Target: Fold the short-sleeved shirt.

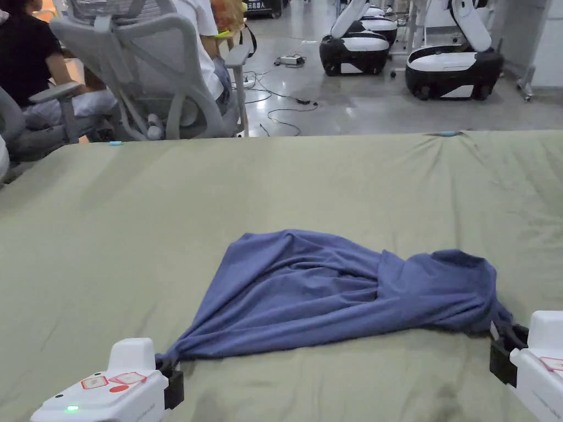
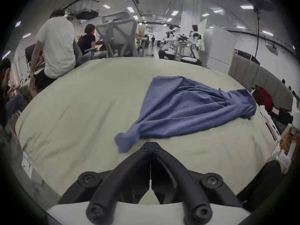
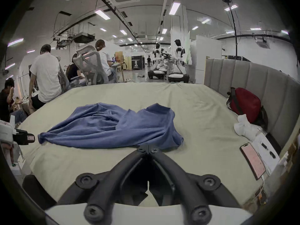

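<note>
The right gripper (image 3: 148,148) has its two black jaws closed together at the near edge of the blue shirt (image 3: 113,127), which lies bunched on the bed (image 3: 194,114). At the bed's left edge is the left gripper (image 3: 24,137). Near the right edge lie a red bag (image 3: 246,105), a white cloth (image 3: 243,127) and a phone (image 3: 252,160).

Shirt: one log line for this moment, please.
shirt bunched on bed | left gripper shut beside one corner, hold unclear | right gripper shut on opposite end
</note>
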Demonstrator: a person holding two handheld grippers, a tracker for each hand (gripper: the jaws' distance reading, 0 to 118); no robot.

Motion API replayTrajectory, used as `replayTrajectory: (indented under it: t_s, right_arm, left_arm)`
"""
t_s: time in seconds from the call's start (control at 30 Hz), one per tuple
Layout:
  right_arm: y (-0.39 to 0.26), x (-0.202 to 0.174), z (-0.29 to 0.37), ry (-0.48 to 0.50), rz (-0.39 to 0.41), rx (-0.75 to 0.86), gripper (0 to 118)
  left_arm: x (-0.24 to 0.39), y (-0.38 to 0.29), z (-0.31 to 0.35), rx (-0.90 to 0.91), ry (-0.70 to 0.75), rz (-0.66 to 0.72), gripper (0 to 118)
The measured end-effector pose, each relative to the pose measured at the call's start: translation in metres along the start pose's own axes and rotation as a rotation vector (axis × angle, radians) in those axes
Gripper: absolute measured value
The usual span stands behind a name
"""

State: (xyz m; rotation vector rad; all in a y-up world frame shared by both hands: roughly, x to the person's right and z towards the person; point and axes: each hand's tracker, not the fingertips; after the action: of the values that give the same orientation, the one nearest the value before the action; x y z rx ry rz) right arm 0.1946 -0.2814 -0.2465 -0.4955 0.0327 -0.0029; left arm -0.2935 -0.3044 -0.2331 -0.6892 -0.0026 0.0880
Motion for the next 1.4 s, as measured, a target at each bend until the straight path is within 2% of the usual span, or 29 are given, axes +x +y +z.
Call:
replayTrajectory:
  t_s: [0.03, 0.07, 0.1, 0.2, 0.27, 0.37, 0.4, 0.43, 0.47, 0.6, 0.7, 0.73, 0.8, 0.83, 0.97, 1.03, 1.2, 1.4]
  right_arm:
    - [-0.001, -0.004, -0.002, 0.002, 0.004, -0.004, 0]
    - [-0.001, -0.006, -0.004, 0.004, 0.009, -0.008, 0]
    - [-0.001, -0.007, -0.006, 0.007, 0.010, -0.012, 0]
    - [-0.001, -0.007, -0.010, 0.009, 0.010, -0.019, 0]
    - [0.000, -0.006, -0.012, 0.005, 0.011, -0.025, 0]
    - [0.001, 0.003, -0.015, -0.021, 0.016, -0.035, 0]
    - [0.002, 0.006, -0.016, -0.028, 0.015, -0.038, 0]
    - [0.002, 0.015, -0.018, -0.035, 0.010, -0.042, 0]
    - [0.004, 0.019, -0.020, -0.042, 0.007, -0.046, 0]
    - [0.021, 0.043, -0.042, -0.087, 0.021, -0.055, 0]
    - [0.036, 0.060, -0.071, -0.082, 0.015, -0.056, 2]
    - [0.040, 0.065, -0.084, -0.060, 0.001, -0.056, 22]
    - [0.047, 0.072, -0.106, -0.034, -0.018, -0.068, 77]
    - [0.050, 0.078, -0.120, -0.028, -0.022, -0.084, 97]
    - [0.057, 0.085, -0.155, -0.018, -0.012, -0.099, 96]
    - [0.059, 0.084, -0.169, -0.014, 0.026, -0.123, 94]
    - [0.058, 0.077, -0.182, 0.017, 0.082, -0.154, 64]
    - [0.055, 0.076, -0.176, 0.036, 0.095, -0.150, 61]
  left_arm:
    - [-0.007, 0.002, -0.003, -0.017, -0.005, 0.014, 63]
    - [-0.011, 0.003, -0.008, -0.024, -0.008, 0.018, 96]
    - [-0.009, 0.003, -0.016, -0.034, -0.003, 0.016, 113]
    - [-0.011, 0.011, -0.031, -0.043, -0.008, 0.003, 95]
    - [-0.005, 0.016, -0.044, -0.057, 0.000, -0.004, 92]
    - [-0.003, 0.024, -0.070, -0.103, -0.001, -0.022, 67]
    - [-0.002, 0.025, -0.078, -0.138, -0.002, -0.027, 67]
    - [-0.002, 0.026, -0.087, -0.175, 0.006, -0.038, 28]
    - [-0.001, 0.026, -0.091, -0.184, -0.003, -0.042, 7]
    - [0.013, 0.034, -0.064, -0.135, -0.011, -0.034, 6]
    - [0.021, 0.040, -0.049, -0.104, -0.015, -0.048, 6]
    - [0.024, 0.041, -0.047, -0.104, -0.016, -0.056, 6]
    - [0.020, 0.040, -0.051, -0.108, -0.023, -0.059, 6]
    - [0.021, 0.040, -0.052, -0.109, -0.021, -0.062, 6]
    - [0.018, 0.038, -0.060, -0.120, -0.022, -0.052, 6]
    - [0.019, 0.038, -0.062, -0.127, -0.020, -0.048, 6]
    - [0.015, 0.038, -0.069, -0.132, -0.018, -0.044, 6]
    - [0.017, 0.040, -0.071, -0.131, -0.017, -0.040, 6]
